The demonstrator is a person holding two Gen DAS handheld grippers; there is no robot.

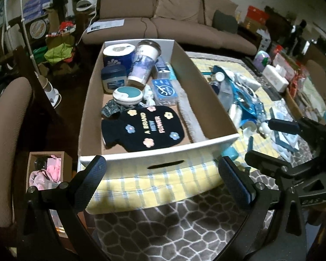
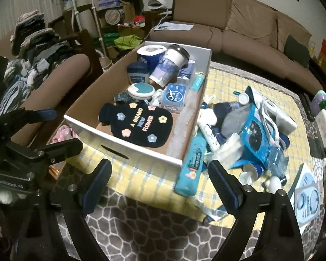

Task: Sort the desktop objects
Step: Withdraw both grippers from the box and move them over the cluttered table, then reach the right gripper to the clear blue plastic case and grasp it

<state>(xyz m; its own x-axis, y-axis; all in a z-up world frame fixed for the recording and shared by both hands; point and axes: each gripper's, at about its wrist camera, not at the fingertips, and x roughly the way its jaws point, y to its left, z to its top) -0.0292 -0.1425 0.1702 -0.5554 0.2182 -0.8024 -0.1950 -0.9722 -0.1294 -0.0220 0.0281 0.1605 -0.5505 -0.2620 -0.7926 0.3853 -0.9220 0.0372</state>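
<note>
A long cardboard box (image 1: 163, 158) (image 2: 119, 143) with white outer walls lies on a yellow checked cloth (image 1: 163, 182). It holds a dark hot-water-bottle cover (image 1: 147, 128) (image 2: 139, 126), a toilet roll (image 1: 119, 52), a lidded cup (image 1: 143, 63), a blue-capped jar (image 1: 114, 79) and a blue floss box (image 1: 165, 92). Right of the box is a pile of blue packets (image 2: 256, 134) and tubes. A teal bottle (image 2: 191, 165) lies along the box's right wall. My left gripper (image 1: 163, 174) (image 2: 54, 130) hangs open before the box's front wall. My right gripper (image 2: 160, 182) (image 1: 271, 143) is open too, at the box's front right corner. Neither holds anything.
A brown sofa (image 1: 173, 21) runs behind the table. A small open box with pink things (image 1: 47, 169) stands low at the left, beside a brown armchair (image 1: 8, 130). A white tissue pack (image 1: 276, 76) and more clutter fill the far right. A grey patterned cover (image 1: 163, 228) hangs at the near edge.
</note>
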